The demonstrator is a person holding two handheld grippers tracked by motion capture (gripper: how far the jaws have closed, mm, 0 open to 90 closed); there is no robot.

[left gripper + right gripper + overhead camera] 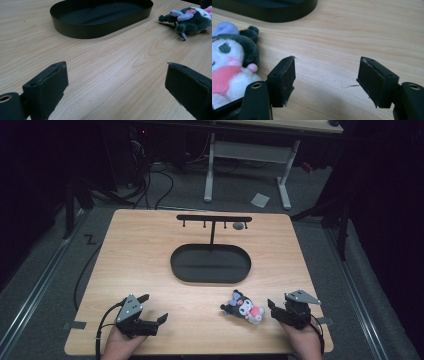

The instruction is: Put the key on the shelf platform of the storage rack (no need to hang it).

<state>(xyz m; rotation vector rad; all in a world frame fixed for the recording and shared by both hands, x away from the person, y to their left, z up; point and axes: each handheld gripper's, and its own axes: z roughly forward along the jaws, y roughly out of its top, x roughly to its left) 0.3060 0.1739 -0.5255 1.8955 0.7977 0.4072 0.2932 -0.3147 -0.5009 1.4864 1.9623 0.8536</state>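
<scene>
A small plush toy [243, 306] lies on its side near the front edge of a wooden table [140, 255], just beside the right gripper [280, 307], whose jaws stand spread with only bare wood between them. In the right gripper view the toy [230, 72] sits off the outer side of one jaw, not within the gap. The left gripper [154, 310] rests well apart at the front left, jaws likewise wide and holding nothing, with open tabletop ahead of it. A black oval tray [182, 272] occupies the middle of the table, and a black hook rack [214, 219] rises from its far rim. Clear wood separates the tray's near wall [82, 31] from the toy [190, 20] and from both grippers.
</scene>
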